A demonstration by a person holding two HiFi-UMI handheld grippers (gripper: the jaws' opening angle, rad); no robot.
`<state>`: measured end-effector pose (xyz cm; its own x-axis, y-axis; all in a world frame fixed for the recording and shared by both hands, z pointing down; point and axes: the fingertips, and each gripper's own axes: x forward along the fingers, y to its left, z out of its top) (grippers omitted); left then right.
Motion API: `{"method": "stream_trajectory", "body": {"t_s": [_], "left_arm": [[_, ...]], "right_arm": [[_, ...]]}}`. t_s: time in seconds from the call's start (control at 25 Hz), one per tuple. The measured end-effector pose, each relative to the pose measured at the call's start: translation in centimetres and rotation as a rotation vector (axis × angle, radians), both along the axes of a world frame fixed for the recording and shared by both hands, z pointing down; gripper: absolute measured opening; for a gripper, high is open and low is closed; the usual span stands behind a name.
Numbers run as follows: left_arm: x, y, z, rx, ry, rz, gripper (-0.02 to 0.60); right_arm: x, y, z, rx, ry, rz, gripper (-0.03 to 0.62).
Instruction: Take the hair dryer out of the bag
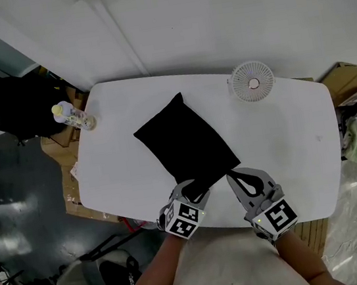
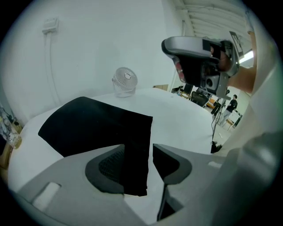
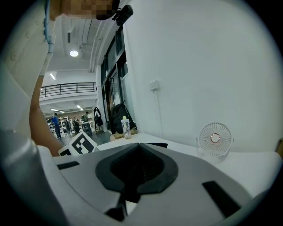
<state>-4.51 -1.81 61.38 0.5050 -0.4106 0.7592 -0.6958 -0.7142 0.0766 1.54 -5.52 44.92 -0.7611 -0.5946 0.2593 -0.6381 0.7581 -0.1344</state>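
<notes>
A black bag (image 1: 182, 141) lies flat and slantwise on the white table (image 1: 285, 142). No hair dryer shows in any view. My left gripper (image 1: 195, 189) is at the bag's near corner with its jaws open. In the left gripper view the bag's (image 2: 97, 126) near edge hangs between the jaws of the left gripper (image 2: 139, 148). The edge lies close along the left pad (image 2: 110, 165), with a gap to the right one. My right gripper (image 1: 232, 177) hovers just right of that corner, shut and empty. Its jaws (image 3: 139, 148) meet with nothing between them.
A small white fan (image 1: 252, 81) stands at the table's far right. A bottle (image 1: 71, 116) stands at the far left corner. Cardboard boxes and clutter sit on the floor around the table. The near table edge runs just below both grippers.
</notes>
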Motion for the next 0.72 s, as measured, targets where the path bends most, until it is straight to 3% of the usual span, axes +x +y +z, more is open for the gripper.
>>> {"method": "stream_trajectory", "body": {"t_s": [0.36, 0.48, 0.56, 0.72], "left_arm": [[-0.4, -0.8, 2.0, -0.062, -0.043, -0.011, 0.182], [-0.6, -1.0, 2.1, -0.073, -0.036, -0.021, 0.086], [-0.7, -1.2, 1.8, -0.084, -0.022, -0.032, 0.031], [-0.8, -2.7, -0.4, -0.077, 0.07, -0.098, 0.026]], "right_arm": [[0.5, -0.2, 0.8, -0.019, 0.007, 0.003, 0.017], [0.6, -0.3, 1.1, -0.025, 0.009, 0.007, 0.017], [0.8, -0.4, 1.2, -0.032, 0.005, 0.014, 0.017], [0.9, -0.4, 1.3, -0.048, -0.01, 0.024, 0.017]]}}
